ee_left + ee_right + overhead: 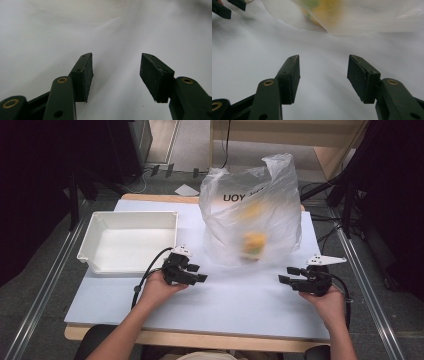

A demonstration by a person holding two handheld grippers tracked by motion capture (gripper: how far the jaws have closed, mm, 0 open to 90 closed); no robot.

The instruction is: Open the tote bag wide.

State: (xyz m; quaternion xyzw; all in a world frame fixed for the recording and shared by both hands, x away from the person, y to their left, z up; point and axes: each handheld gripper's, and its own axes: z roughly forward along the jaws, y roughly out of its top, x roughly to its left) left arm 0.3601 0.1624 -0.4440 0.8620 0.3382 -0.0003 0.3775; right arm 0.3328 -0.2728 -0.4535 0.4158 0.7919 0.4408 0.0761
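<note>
While both sets of tongs rest low on the white-covered bench (235,300), each is held in one of the person's hands, and the scene reads as follows
Left tongs (199,273): jaws spread, nothing between them; in the left gripper view (116,75) the gap shows bare white cover
Left hand (159,289): grips the tongs from behind, just in front of the tray
Right tongs (289,275): jaws spread, nothing between them; in the right gripper view (323,76) they point toward the bag
Right hand (327,301): holds the tongs near the bench's right edge
Plastic bag (255,215): translucent white, standing upright at the middle-back of the bench, dark lettering near its top
Bag contents: a yellowish item (254,244) low inside, blurred through the plastic, kind unclear; seen again as a yellow-green smear (324,10)
Tray (95,227): white, rectangular, at the back-left of the bench, beside the bag, nothing inside
Spacing: the two tongs lie well apart, the bag between and beyond them
</note>
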